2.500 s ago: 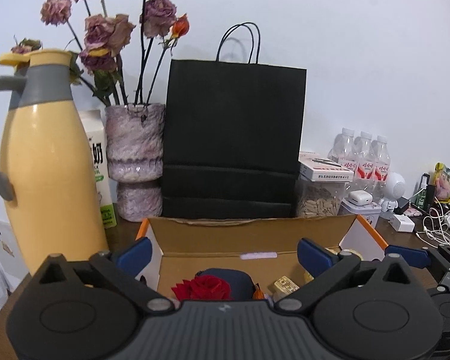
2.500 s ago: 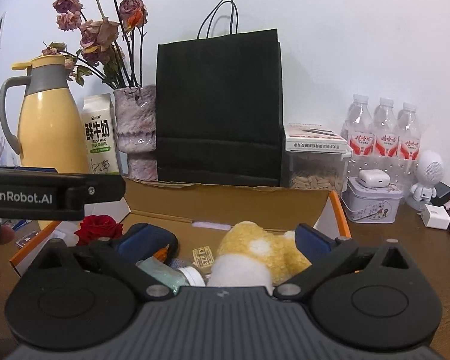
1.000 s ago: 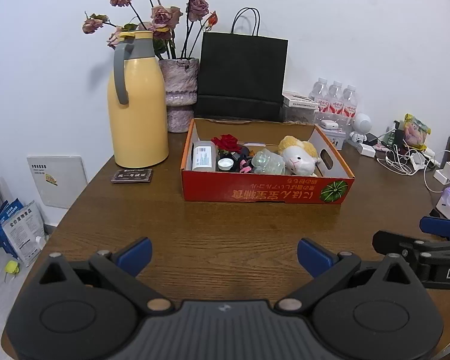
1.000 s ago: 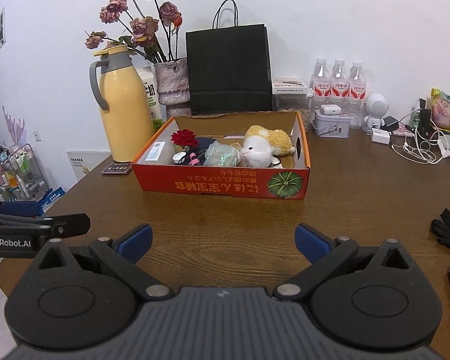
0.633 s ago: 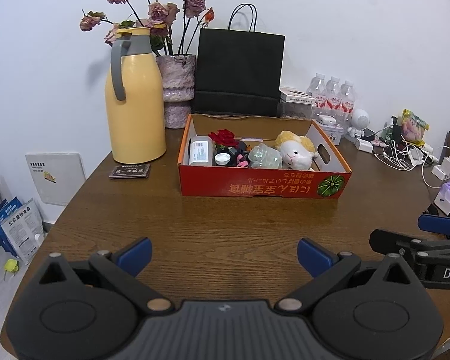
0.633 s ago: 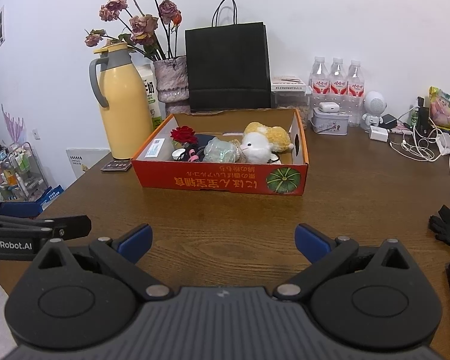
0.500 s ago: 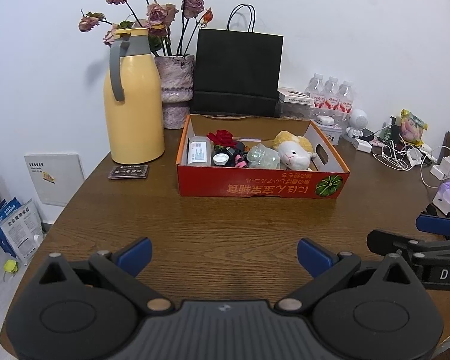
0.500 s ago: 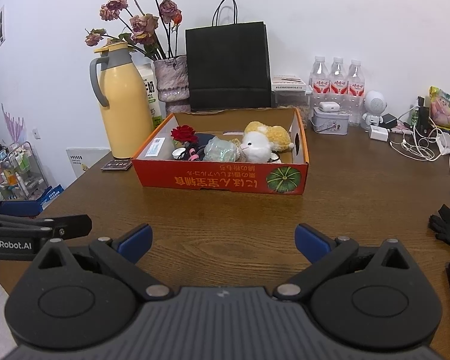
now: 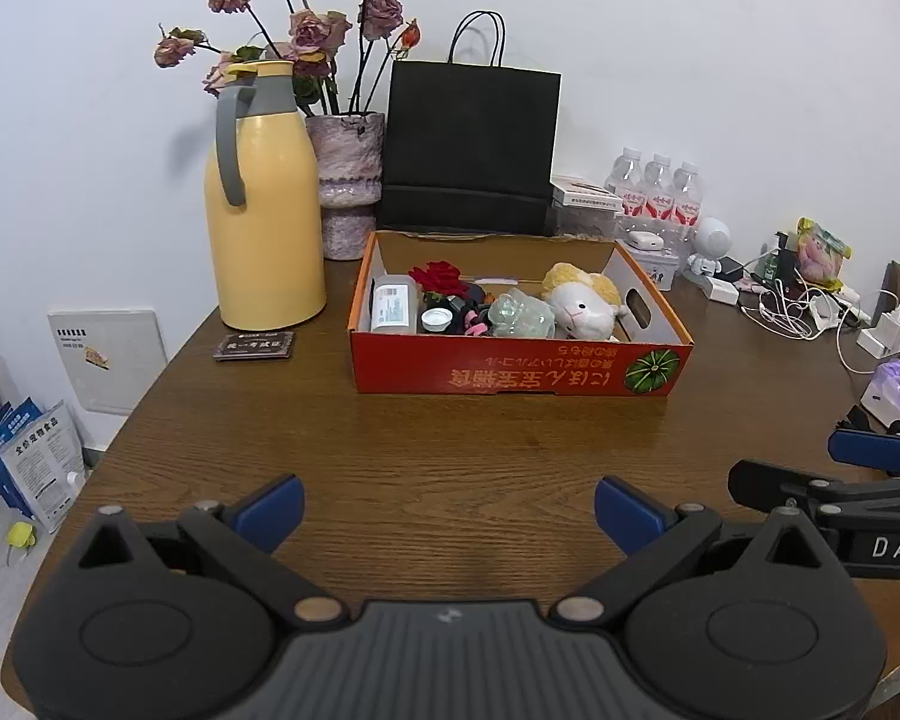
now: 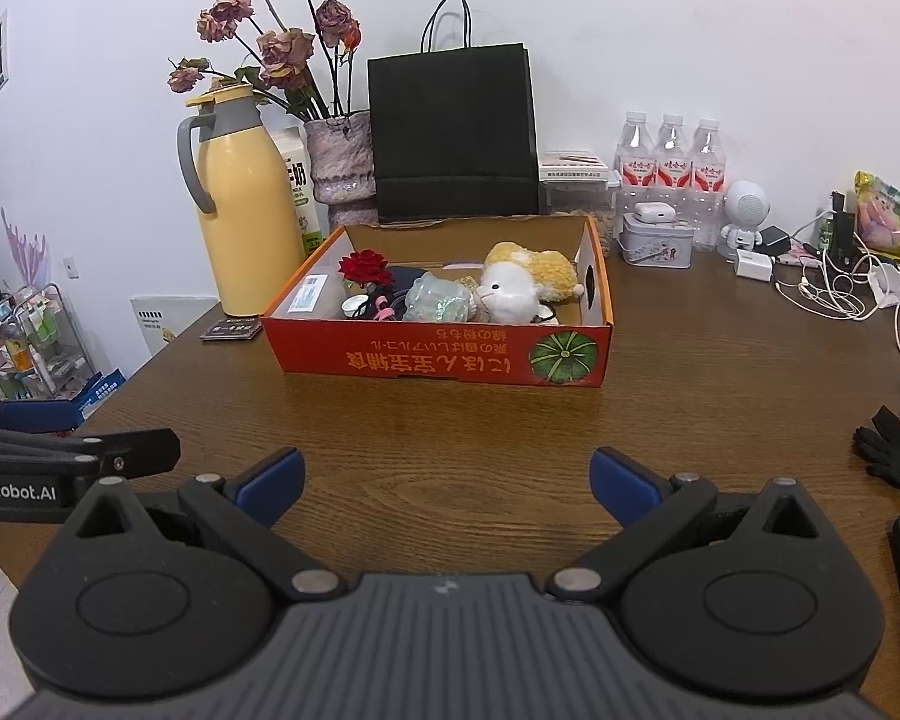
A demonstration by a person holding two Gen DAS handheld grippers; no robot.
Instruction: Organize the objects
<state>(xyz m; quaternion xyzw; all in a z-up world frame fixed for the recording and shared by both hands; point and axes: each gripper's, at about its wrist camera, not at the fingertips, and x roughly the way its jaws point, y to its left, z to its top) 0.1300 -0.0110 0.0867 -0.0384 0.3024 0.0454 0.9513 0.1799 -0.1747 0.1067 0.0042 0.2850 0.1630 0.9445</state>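
1 box [image 9: 510, 375], 1 plush sheep [image 9: 582, 303], 1 thermos [image 9: 264, 204], 1 vase [image 9: 348, 180], 1 black bag [image 9: 471, 150], 3 water btls [image 10: 672, 162].

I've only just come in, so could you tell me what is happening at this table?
A person holds a claw in each hand above the wooden table, tidying things. Both the left claw and the right claw are open and empty, well short of the orange cardboard box. The box already holds a plush sheep, a red rose, a clear bottle and other small items.
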